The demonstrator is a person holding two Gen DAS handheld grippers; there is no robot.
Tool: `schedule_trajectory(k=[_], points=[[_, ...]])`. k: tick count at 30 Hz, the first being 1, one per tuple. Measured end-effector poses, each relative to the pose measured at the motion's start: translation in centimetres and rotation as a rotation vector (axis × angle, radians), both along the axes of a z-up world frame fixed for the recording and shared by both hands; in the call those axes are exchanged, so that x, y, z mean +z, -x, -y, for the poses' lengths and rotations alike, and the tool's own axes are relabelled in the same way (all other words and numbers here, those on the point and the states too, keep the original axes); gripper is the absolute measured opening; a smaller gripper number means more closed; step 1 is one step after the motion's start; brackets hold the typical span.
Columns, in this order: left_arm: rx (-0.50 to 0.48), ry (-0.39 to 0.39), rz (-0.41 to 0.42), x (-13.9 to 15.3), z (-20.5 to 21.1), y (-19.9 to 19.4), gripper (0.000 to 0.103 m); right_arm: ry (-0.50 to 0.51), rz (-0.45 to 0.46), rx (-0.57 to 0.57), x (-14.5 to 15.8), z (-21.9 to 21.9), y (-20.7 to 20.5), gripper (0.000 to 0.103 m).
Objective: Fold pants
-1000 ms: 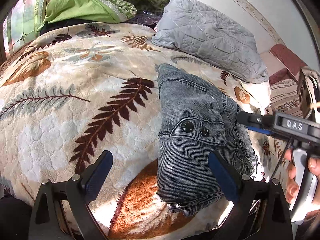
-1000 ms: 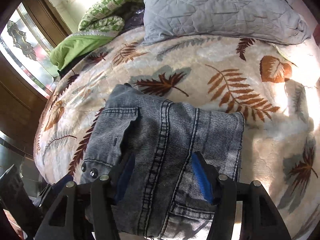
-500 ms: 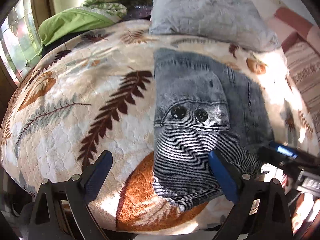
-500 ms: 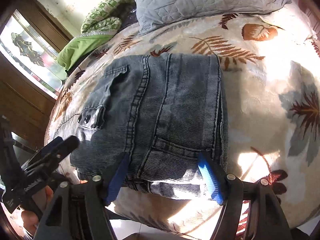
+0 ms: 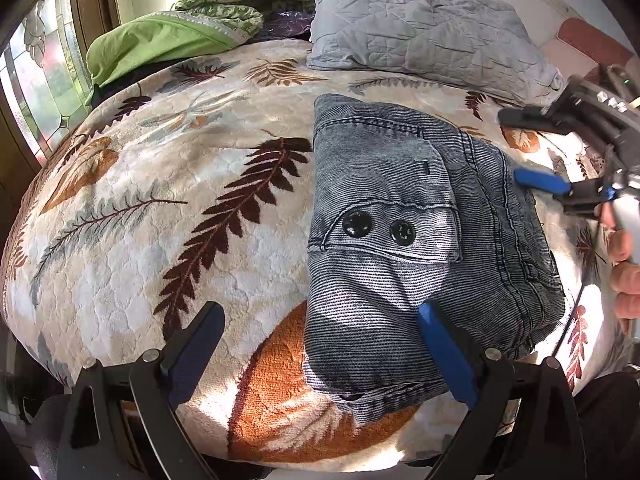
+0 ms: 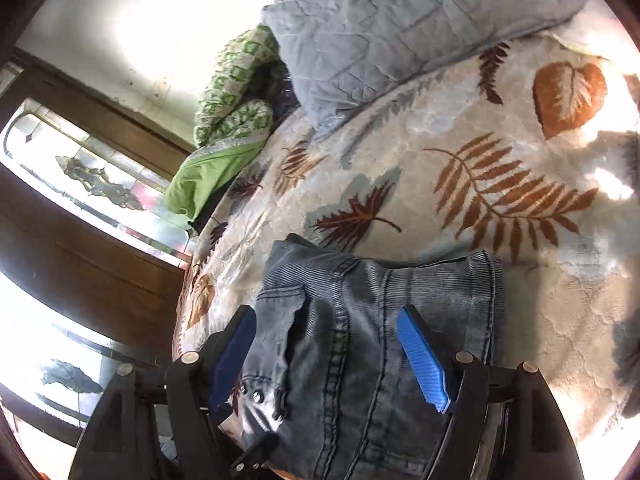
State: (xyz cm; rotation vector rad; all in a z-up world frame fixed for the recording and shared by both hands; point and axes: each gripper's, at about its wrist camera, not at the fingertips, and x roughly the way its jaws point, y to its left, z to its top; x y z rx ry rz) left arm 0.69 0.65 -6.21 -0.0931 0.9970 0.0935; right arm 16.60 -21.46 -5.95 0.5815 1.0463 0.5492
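Judging progress first: pants (image 5: 404, 248) already sit as a compact folded bundle on the leaf-print blanket (image 5: 168, 216), near the bed's front edge, well short of the grey pillow (image 5: 420, 32). Cargo pocket with two black snaps (image 5: 378, 228) faces up, waistband side toward my right. I'd call the folding mostly done; what's left looks like tidying at most (the near edge bulges a bit, layers not perfectly flush).

My left gripper (image 5: 320, 344) hangs over the near-left corner of the bundle, jaws wide, one blue pad above the denim and the other over bare blanket, nothing pinched.

My right gripper (image 6: 328, 356) sits over the other side of the bundle, jaws opening right now. Denim lies between and under the pads, but I don't see them pressing on it, so I read that as a release, not a hold. In the left wrist view the same tool shows at the right edge, held by a hand (image 5: 624, 264), tips just beside the bundle's far-right edge.

Green bedding (image 5: 160, 40) is piled at the head, well apart from the pants.

Remaining, in my judgement: maybe a pat flat, otherwise finished.
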Motion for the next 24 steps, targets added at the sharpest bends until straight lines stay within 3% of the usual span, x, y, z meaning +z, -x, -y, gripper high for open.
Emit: schedule_trajectory(k=[2, 4, 8, 10, 15, 18, 21, 24], points=[[-0.002, 0.004, -0.007, -0.1, 0.0, -0.1, 0.097, 0.093, -0.158, -0.03, -3.9, -0.2, -1.3, 0.077], [-0.003, -0.007, 0.006, 0.0, 0.0, 0.0, 0.098, 0.081, -0.071, -0.036, -3.3, 0.0, 0.2, 0.077], [0.003, -0.002, 0.003, 0.1, -0.1, -0.1, 0.097, 0.121, 0.013, -0.017, -0.6, 0.5, 4.0, 0.077], [0.002, -0.007, 0.007, 0.1, 0.0, 0.0, 0.098, 0.085, 0.045, 0.003, 0.0, 1.0, 6.4, 0.077], [0.005, 0.007, 0.0, 0.1, -0.1, 0.1, 0.098, 0.075, -0.005, 0.083, -3.0, 0.5, 10.5, 0.078], [0.004, -0.006, 0.005, 0.4, -0.1, 0.2, 0.097, 0.098, 0.035, 0.071, -2.0, 0.5, 11.4, 0.077], [0.005, -0.003, 0.017, 1.0, -0.2, 0.3, 0.097, 0.038, 0.107, 0.052, -0.7, 1.1, 12.6, 0.079], [-0.012, 0.014, -0.016, 0.8, -0.2, 0.2, 0.097, 0.058, 0.011, 0.112, -3.7, 0.5, 12.2, 0.082]])
